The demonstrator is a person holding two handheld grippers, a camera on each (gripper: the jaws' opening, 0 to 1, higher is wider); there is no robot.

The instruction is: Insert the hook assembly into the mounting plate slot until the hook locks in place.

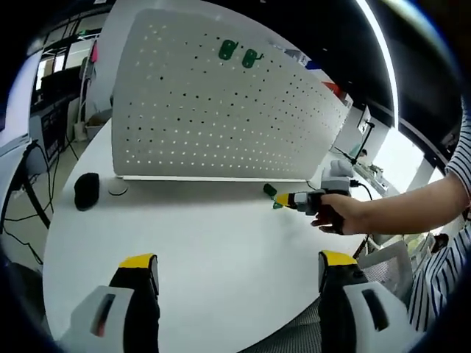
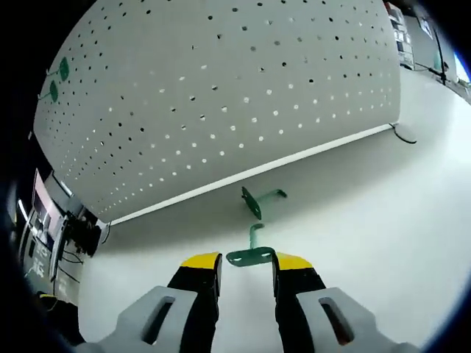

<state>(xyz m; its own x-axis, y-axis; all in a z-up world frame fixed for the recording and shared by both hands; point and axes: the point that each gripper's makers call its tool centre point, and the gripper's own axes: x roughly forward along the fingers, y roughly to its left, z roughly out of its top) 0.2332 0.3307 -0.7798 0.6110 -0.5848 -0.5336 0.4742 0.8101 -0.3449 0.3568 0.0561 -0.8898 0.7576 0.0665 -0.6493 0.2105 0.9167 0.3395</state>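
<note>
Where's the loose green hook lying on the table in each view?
Left gripper view: loose hook right of centre, at the pegboard base, beside the right claw.
Right gripper view: centre, just beyond the held hook in the right claw.
Shared landmark: the white pegboard.

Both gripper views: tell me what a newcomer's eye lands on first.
The big white pegboard standing upright on the white table dominates both views, with two green hooks already hung near its top. In the right gripper view, the right tool pinches a green hook by its plate, and a second loose green hook lies on the table closer to the board. The left tool hangs open above the table.
</note>
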